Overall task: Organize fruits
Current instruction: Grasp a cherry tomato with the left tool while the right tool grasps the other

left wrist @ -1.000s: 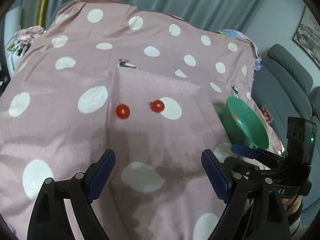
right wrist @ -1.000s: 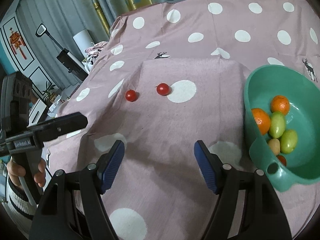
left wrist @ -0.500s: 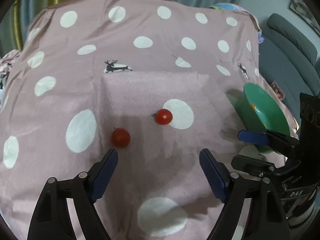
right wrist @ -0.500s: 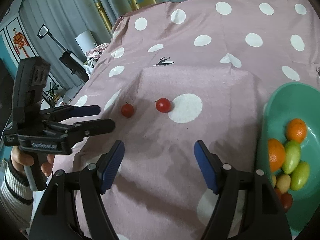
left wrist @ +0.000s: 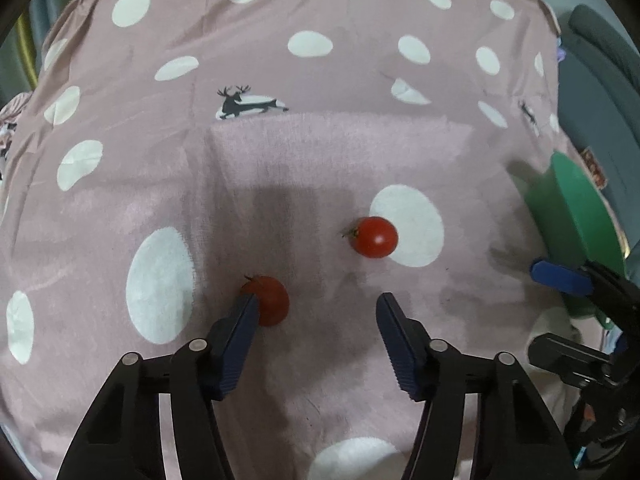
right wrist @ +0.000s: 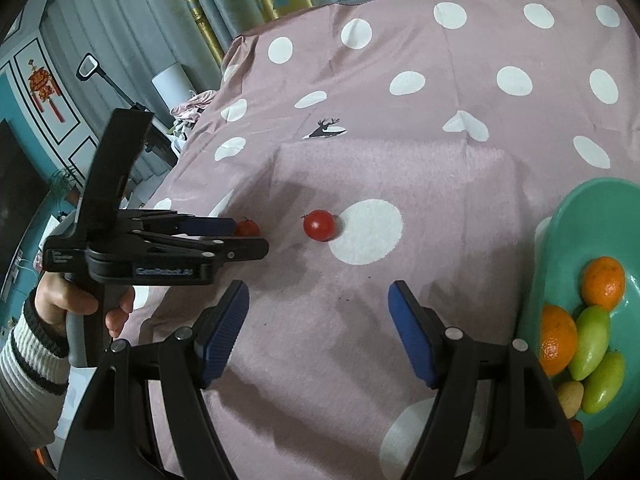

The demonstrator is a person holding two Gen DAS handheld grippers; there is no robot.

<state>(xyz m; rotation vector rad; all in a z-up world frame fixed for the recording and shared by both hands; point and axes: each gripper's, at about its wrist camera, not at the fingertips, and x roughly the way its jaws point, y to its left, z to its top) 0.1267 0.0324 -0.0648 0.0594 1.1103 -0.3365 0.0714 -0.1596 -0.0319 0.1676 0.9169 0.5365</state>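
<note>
Two red cherry tomatoes lie on the pink dotted cloth. My left gripper (left wrist: pixel 316 304) is open low over the cloth; the nearer tomato (left wrist: pixel 269 299) sits against the inner side of its left fingertip (left wrist: pixel 245 312). The second tomato (left wrist: pixel 374 237) lies beyond, by a white dot. In the right wrist view my right gripper (right wrist: pixel 318 294) is open and empty above the cloth, with the second tomato (right wrist: pixel 319 225) ahead of it. The left gripper (right wrist: pixel 240 236) shows there at the left with the nearer tomato (right wrist: pixel 248 227) between its fingers. The green bowl (right wrist: pixel 560 224) holds oranges and green fruits.
The green bowl (left wrist: pixel 576 216) stands at the right edge of the table in the left wrist view, with my right gripper (left wrist: pixel 560 274) in front of it. A grey sofa (left wrist: pixel 600 72) is beyond the table's right side. Curtains and furniture stand past the left edge.
My left gripper has moved forward and down, so the nearer tomato now sits between its fingers. My right gripper has shifted left, so the bowl has slid toward the right edge of its view.
</note>
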